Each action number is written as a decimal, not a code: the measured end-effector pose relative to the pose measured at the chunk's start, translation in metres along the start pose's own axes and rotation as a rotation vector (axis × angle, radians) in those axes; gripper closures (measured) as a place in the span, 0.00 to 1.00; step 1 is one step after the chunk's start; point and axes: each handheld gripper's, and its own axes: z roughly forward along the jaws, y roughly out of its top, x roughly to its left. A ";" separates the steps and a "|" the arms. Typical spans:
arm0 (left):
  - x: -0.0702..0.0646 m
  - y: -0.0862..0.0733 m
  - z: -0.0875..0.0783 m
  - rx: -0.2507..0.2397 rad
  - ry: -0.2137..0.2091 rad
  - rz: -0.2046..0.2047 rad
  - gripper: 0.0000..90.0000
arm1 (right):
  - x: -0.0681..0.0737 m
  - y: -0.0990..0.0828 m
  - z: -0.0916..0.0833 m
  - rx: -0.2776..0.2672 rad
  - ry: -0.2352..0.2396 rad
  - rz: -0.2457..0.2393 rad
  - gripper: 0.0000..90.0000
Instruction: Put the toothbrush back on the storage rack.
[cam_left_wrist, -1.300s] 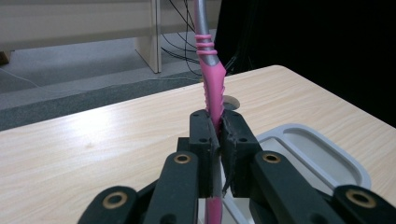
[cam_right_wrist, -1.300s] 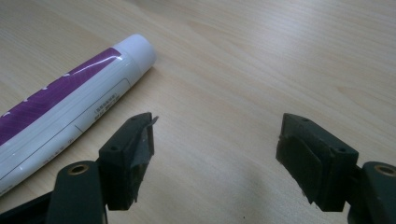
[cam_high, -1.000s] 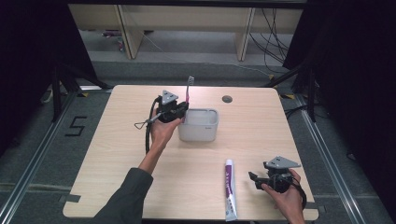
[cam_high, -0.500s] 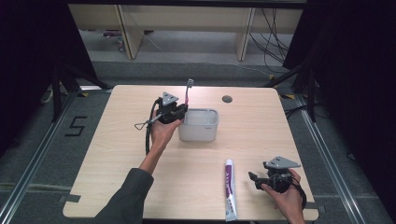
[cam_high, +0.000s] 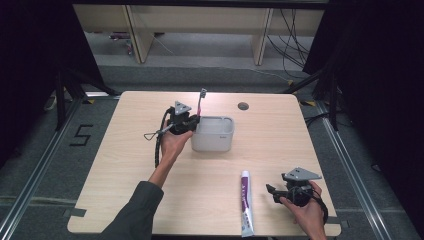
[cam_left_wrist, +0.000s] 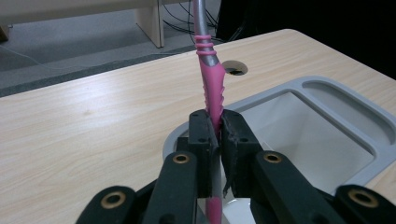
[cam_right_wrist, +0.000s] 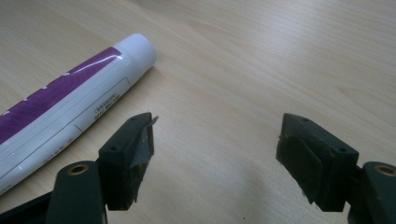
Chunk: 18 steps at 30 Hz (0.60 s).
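Toothbrush (cam_high: 201, 102) now upright, head up

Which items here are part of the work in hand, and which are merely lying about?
In hand: pink toothbrush, clamped in the left gripper; grey tray beside it.
Lying about: toothpaste tube, next to the open right gripper; table's cable hole.

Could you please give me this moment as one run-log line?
left gripper: shut on pink toothbrush, at grey tray edge | right gripper: open, empty, beside toothpaste tube on table
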 end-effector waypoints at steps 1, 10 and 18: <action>0.000 0.000 0.000 0.003 0.000 0.001 0.91 | 0.001 0.000 -0.001 0.014 0.000 0.013 0.31; 0.001 0.000 -0.001 0.014 0.007 0.000 0.90 | 0.001 0.000 0.000 0.013 0.003 0.003 0.31; -0.001 0.004 -0.005 0.009 0.000 0.014 0.90 | 0.004 0.000 -0.001 0.026 0.020 0.040 0.31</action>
